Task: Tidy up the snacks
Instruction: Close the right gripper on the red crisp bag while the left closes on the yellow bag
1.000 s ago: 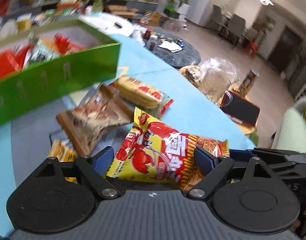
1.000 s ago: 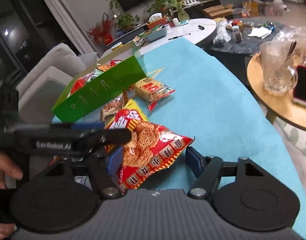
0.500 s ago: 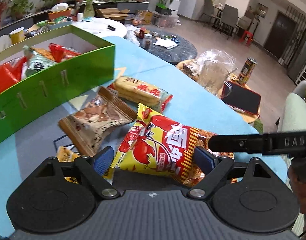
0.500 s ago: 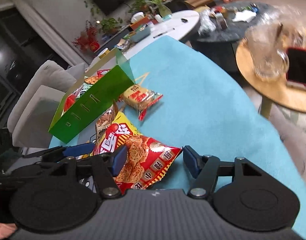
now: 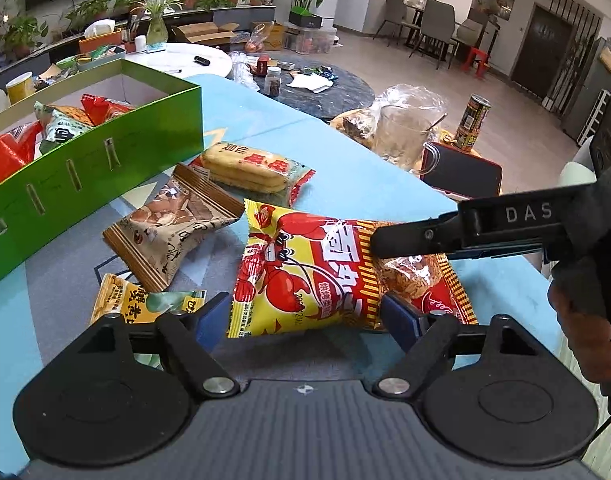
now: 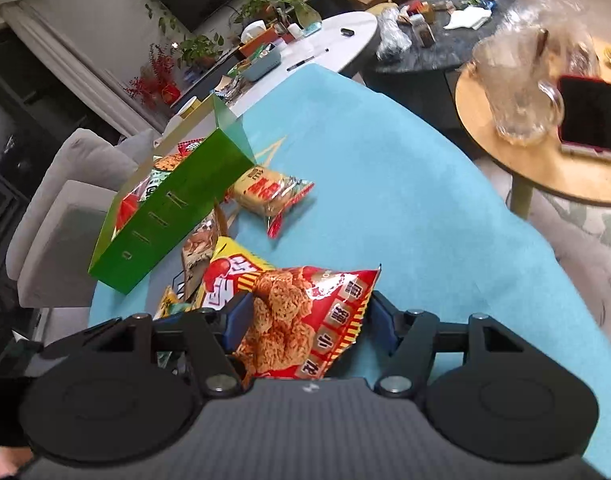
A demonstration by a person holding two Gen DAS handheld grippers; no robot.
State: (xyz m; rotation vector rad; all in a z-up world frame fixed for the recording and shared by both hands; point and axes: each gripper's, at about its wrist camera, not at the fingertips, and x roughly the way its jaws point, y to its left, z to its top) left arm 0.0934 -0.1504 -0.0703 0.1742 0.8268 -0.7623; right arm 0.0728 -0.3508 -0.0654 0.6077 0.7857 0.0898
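Note:
A yellow and red lobster snack bag (image 5: 329, 276) lies on the blue table, between the open fingers of my left gripper (image 5: 305, 316). My right gripper (image 6: 305, 312) has its fingers around the bag's red end (image 6: 305, 312) and comes in from the right in the left wrist view (image 5: 465, 232); the jaws stand apart, touching the bag's sides. A green box (image 5: 85, 160) with several snacks inside stands at the far left. A brown snack pack (image 5: 169, 224), a biscuit pack (image 5: 249, 168) and a small yellow pack (image 5: 125, 300) lie beside the box.
The blue table (image 6: 405, 184) ends at the right. Beyond it a round wooden side table (image 6: 553, 176) carries a glass mug (image 6: 513, 92) and a phone (image 6: 593, 116). A grey sofa (image 6: 65, 200) stands behind the box.
My right gripper has moved forward so the bag's red end sits between its fingers, which have narrowed. The left gripper has drawn back slightly and stays open.

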